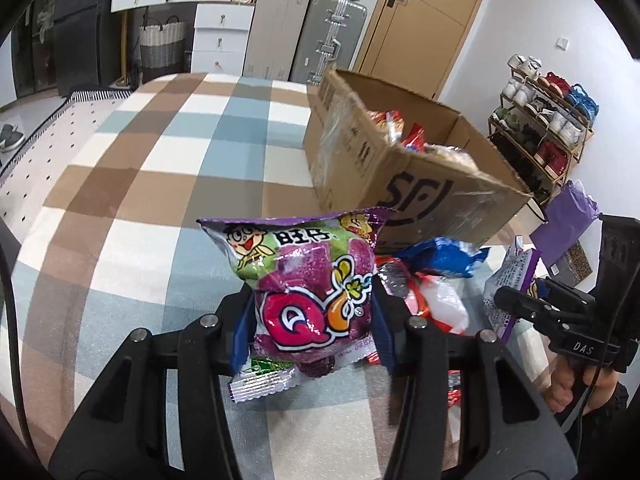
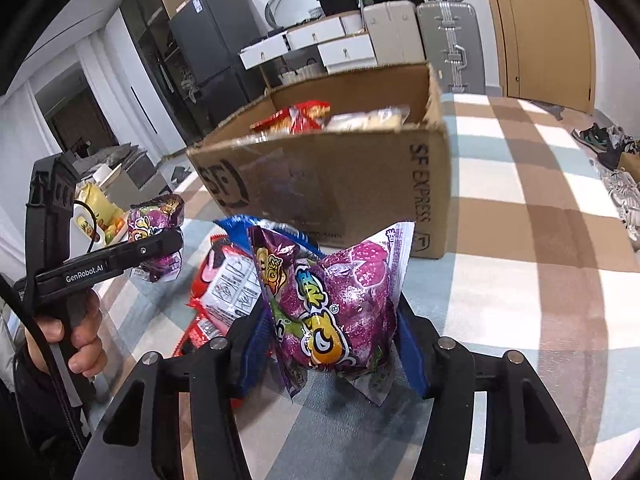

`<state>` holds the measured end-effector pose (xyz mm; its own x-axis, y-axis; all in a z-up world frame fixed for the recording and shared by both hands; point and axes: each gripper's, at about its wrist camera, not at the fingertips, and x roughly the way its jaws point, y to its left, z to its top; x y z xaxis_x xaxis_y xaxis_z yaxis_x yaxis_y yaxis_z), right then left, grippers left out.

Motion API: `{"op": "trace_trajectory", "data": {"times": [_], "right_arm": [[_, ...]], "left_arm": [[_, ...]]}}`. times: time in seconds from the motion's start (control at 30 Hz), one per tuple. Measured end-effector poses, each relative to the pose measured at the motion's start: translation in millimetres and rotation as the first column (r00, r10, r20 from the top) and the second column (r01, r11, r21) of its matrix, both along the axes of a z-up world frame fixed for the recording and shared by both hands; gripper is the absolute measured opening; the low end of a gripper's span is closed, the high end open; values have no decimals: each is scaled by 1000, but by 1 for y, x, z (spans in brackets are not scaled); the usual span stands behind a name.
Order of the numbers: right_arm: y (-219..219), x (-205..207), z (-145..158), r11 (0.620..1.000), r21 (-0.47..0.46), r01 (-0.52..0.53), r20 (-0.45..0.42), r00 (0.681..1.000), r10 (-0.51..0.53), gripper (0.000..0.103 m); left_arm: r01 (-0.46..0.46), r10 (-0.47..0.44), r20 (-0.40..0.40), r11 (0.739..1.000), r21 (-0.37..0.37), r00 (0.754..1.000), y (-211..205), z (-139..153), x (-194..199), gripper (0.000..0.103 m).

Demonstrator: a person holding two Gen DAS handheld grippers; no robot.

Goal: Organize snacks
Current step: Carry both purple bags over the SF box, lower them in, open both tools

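Left wrist view: the left gripper (image 1: 314, 320) clamps a purple gummy-candy bag (image 1: 308, 280), lifted above the plaid blanket (image 1: 160, 152) just in front of the open SF Express cardboard box (image 1: 420, 196). Right wrist view: the right gripper (image 2: 332, 328) pinches a second purple gummy bag (image 2: 336, 312), near that box (image 2: 340, 188), above a pile of loose snack packets (image 2: 228, 280). Each device is fist-gripped by its handle.

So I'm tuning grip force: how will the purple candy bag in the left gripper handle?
The purple candy bag looks puffy and crinkled, so probably light and squashy. Its glossy film may slip. The free top stands above the fingers and would likely flop when swung.
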<state>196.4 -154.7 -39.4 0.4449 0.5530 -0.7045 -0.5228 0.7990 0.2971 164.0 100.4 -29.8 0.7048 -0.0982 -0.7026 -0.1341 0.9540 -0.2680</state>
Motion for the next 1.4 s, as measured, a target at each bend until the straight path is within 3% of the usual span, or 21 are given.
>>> {"op": "trace_trajectory", "data": {"times": [0.5,1.0,1.4], "right_arm": [[-10,-11,41,999,37,26,84,996,-29,57],[-22,-3,86,994,84,74,159,983,-87,57],[-14,6,108,994,92,55,196,978,-72,57]], "left_arm": [[24,-25,97,1000,17,995,-12,47,-4,46],[73,-81,162,996,57,983,-29,83,17,46],[88,-103,210,993,81,972,-38,110,34,46]]}}
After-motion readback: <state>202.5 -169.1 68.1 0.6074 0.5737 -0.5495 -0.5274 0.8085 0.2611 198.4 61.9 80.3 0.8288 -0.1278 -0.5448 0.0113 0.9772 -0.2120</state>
